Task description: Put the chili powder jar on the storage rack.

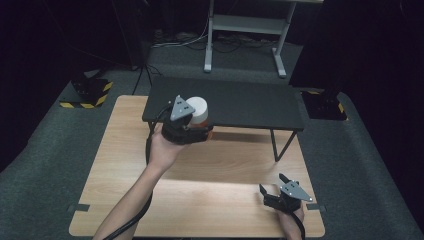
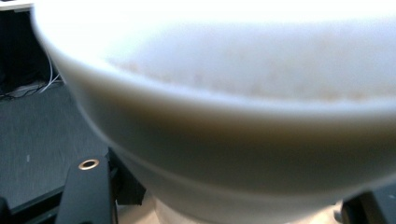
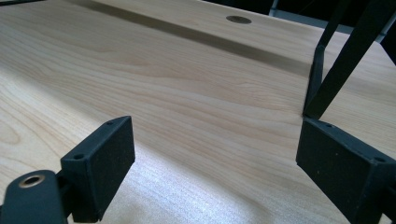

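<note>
Left gripper (image 1: 192, 125), seen from the high view, is clamped on a white cup (image 1: 196, 110) held at the front edge of a black shelf (image 1: 250, 102), the left hand (image 1: 164, 149) gripping it from behind. That low shelf stands on thin legs at the far side of a light wooden table (image 1: 200, 200). At the table's near right corner, the right gripper (image 1: 272, 187) sits low over the wood with its jaws spread apart and nothing between them, the right hand (image 1: 290, 220) behind it. Grey carpet (image 1: 45, 165) surrounds the table, and a pale metal stand (image 1: 245, 25) rises beyond the shelf.

From the left gripper view, the cup (image 2: 233, 140) looms blurred and very close, its pale wall curving down between the black jaws that hold it. Carpet (image 2: 37, 135) shows at left.

From the right gripper view, the two black jaws stand wide apart over bare table (image 3: 187, 102), holding nothing. A black shelf leg (image 3: 341, 60) slants down to the wood just beyond the right jaw. A small round hole (image 3: 238, 19) marks the tabletop farther off.
</note>
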`<state>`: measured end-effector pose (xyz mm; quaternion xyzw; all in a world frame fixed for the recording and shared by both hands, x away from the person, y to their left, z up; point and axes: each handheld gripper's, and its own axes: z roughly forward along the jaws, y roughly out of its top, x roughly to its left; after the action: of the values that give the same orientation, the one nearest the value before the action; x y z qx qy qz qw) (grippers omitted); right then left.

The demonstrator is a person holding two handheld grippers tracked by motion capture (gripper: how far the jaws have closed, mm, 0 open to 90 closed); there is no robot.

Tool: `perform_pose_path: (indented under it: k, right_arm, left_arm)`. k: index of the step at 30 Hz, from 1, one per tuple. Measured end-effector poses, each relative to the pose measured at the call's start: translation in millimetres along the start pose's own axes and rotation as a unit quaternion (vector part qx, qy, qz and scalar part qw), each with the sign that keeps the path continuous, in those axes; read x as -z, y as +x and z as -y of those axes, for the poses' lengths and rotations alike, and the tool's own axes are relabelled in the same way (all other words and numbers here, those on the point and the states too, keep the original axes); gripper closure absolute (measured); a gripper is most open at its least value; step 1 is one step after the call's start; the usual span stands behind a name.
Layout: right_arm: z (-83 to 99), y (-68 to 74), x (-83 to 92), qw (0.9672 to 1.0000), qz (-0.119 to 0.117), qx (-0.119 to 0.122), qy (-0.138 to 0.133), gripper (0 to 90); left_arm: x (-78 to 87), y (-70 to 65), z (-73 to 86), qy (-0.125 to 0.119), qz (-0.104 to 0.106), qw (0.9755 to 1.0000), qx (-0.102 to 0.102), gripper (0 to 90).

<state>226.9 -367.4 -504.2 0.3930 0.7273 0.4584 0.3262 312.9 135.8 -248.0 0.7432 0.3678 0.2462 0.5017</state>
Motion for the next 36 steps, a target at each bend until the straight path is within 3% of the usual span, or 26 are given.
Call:
perform_pose_path:
  k: [6, 11, 16, 20, 26, 29, 33, 36]
  right_arm:
    - [0.7, 0.0, -0.6, 1.0, 0.003, -0.005, -0.005, 10.6]
    - [-0.3, 0.2, -1.9, 1.0, 0.002, -0.002, -0.004, 10.7]
    - [0.7, 0.2, -2.0, 1.0, 0.001, -0.002, -0.01, 10.8]
    - [0.6, 0.2, -2.5, 0.9999, 0.001, 0.0, -0.011, 10.8]
    - [2.5, 0.3, -1.2, 0.9999, 0.002, -0.004, -0.016, 10.8]
    - [3.4, 0.1, -0.8, 0.9998, 0.002, -0.006, -0.019, 10.9]
    - [3.5, 0.1, -0.9, 0.9998, 0.004, -0.007, -0.02, 10.9]
    - [3.4, 0.1, -1.1, 0.9998, 0.003, -0.006, -0.02, 10.9]
  left_arm:
    - [-32.0, 0.6, -23.6, 0.017, -0.017, 0.9997, 0.005, 31.9]
    - [-56.8, 0.9, -41.2, 0.048, -0.037, 0.9982, 0.005, 31.9]
    - [-67.3, 4.1, -53.7, 0.053, -0.051, 0.9971, 0.019, 31.9]
    - [-74.4, 4.0, -61.4, 0.059, -0.058, 0.9963, 0.019, 31.9]
    - [-84.7, 4.0, -63.4, 0.077, -0.068, 0.9946, 0.017, 31.9]
    - [-86.8, 6.9, -60.8, 0.072, -0.068, 0.9947, 0.026, 31.9]
    - [-89.8, 2.3, -50.9, 0.054, -0.073, 0.9958, 0.014, 31.5]
    - [-89.4, 2.6, -47.7, 0.049, -0.073, 0.996, 0.017, 31.4]
